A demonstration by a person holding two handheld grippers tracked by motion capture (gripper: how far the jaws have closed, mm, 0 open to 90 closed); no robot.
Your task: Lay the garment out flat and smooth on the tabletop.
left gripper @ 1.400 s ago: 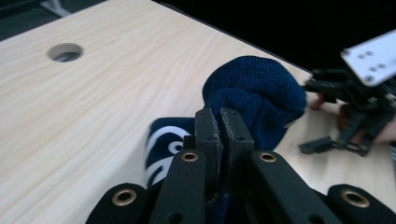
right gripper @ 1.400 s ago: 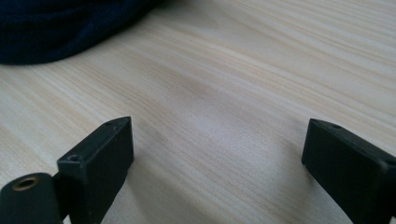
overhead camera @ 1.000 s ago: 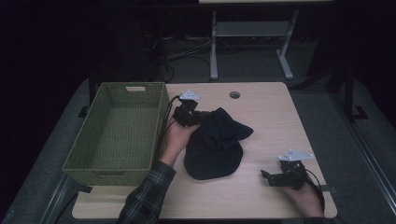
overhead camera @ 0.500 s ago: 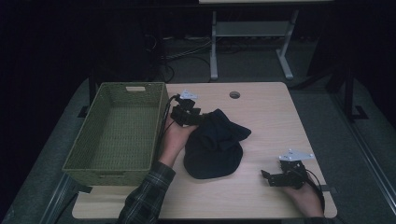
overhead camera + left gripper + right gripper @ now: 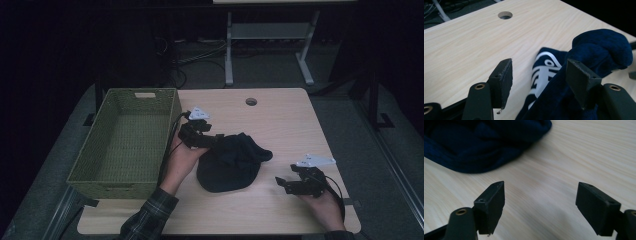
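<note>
- High view: one dark blue garment (image 5: pixel 229 162) bunched in a heap near the middle of the one wooden table (image 5: pixel 280 120). One green woven basket (image 5: pixel 87 165) sits at the table's left edge, and there's one round cable hole (image 5: pixel 251 101) near the far edge. Two grippers: the left gripper (image 5: pixel 216 141) is right at the heap's left side, next to the basket wall, while the right gripper (image 5: pixel 281 183) rests well apart from the cloth near the front right corner. Lots of bare wood on the far half and right side (the tight spot is the strip between basket and heap).
- Left gripper view: the jaws stand apart and have just been opening. The garment (image 5: pixel 599 50) lies partly between them, bunched against the right-hand jaw, showing a white print. The other jaw hangs over bare table (image 5: pixel 469 45), not touching the cloth. The hole (image 5: pixel 505 15) is far ahead.
- Right gripper view: the jaws are spread with just bare table (image 5: pixel 574 157) between them, though they've just been closing a bit. The garment's (image 5: pixel 474 142) edge is ahead at upper left, clear of both jaws.
</note>
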